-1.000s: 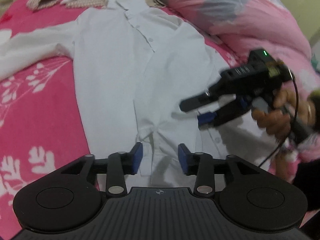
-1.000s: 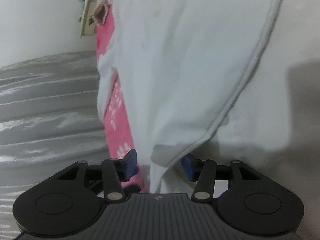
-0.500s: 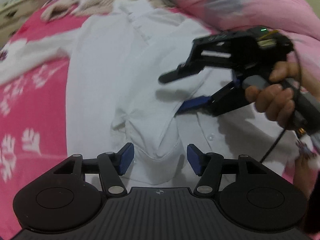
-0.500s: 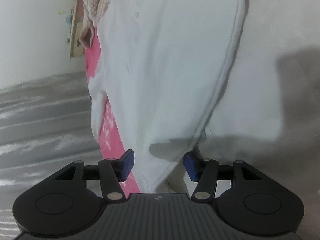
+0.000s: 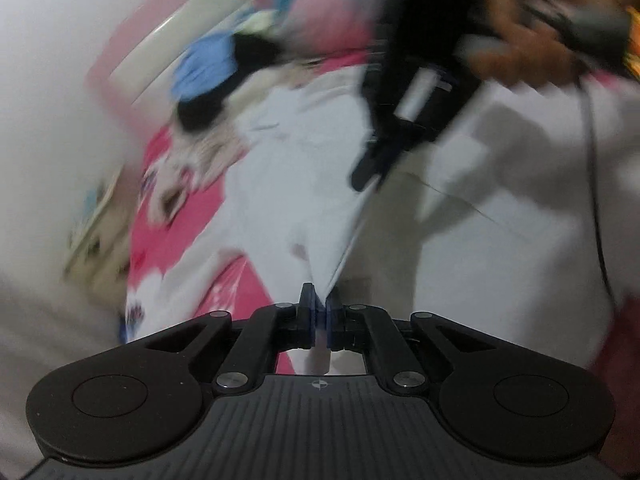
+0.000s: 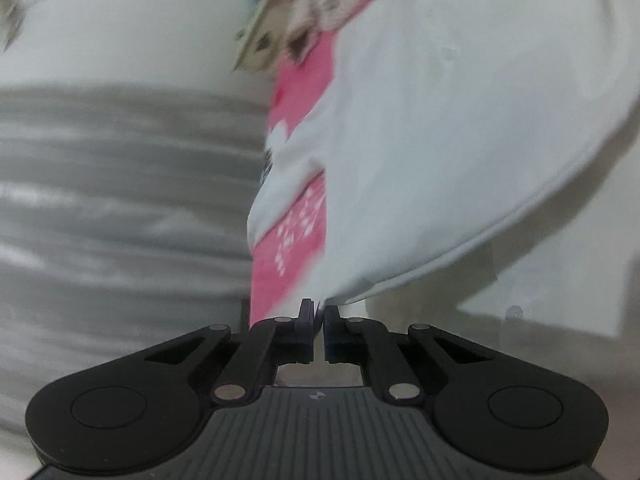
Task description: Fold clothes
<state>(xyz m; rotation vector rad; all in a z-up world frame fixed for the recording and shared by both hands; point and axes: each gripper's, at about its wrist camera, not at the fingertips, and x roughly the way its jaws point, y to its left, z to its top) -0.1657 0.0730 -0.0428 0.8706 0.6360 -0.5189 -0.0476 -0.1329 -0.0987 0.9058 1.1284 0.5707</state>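
While both views were blurred: notes limited.
Left gripper [image 5: 319,312]: jaws had just been closing; pinched on white shirt [image 5: 304,184] edge.
Right gripper [image 6: 318,318]: jaws had just been closing; pinched on shirt hem.
Shirt: spread on pink bedspread [image 5: 176,220], hem lifted off it near the bedspread's edge.
Hand [image 5: 532,44]: gripped right tool's handle.

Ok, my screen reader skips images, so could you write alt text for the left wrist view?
The left gripper is shut on an edge of a white shirt spread over a pink floral bedspread. Above right, a hand holds the right gripper, also pinching the shirt. The picture is motion-blurred.
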